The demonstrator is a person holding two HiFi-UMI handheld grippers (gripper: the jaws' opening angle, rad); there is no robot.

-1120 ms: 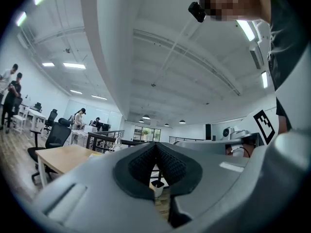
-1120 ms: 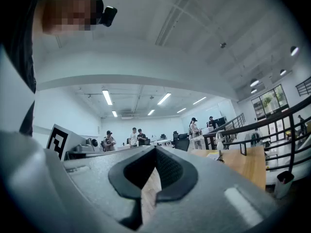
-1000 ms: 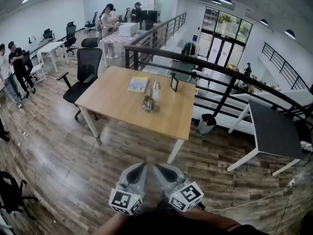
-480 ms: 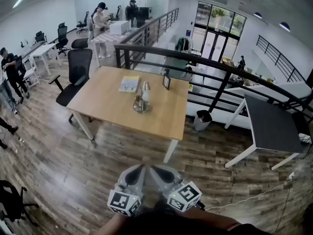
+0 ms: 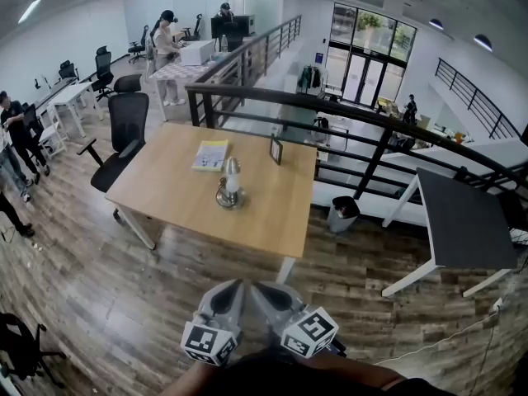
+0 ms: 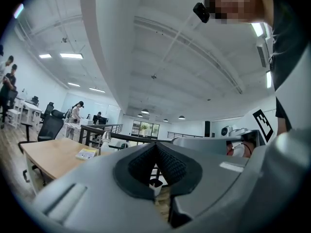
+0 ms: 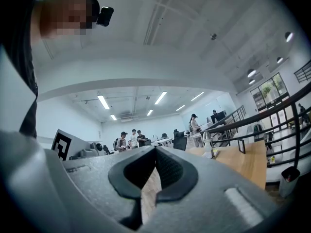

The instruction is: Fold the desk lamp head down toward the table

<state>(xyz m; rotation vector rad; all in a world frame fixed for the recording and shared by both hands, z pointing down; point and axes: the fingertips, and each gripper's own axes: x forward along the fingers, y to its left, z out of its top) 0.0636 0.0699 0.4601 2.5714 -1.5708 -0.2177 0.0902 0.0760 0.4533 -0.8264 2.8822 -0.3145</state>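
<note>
Grey left gripper (image 5: 238, 287) and right gripper (image 5: 257, 288) both closed, empty; desk lamp (image 5: 228, 180) far, small, joints indistinct.

One light wooden table (image 5: 177, 198) bears one silver desk lamp (image 5: 229, 181), one yellow booklet (image 5: 211, 155) and one small dark picture frame (image 5: 276, 149). I hold two grey plastic grippers: my left gripper (image 5: 238, 287) and my right gripper (image 5: 257, 289).

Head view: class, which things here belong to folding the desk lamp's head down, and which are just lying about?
For the job: desk lamp, the wooden table it stands on, left gripper, right gripper.
Lying about: yellow booklet, picture frame, office chair, waste bin.
</note>
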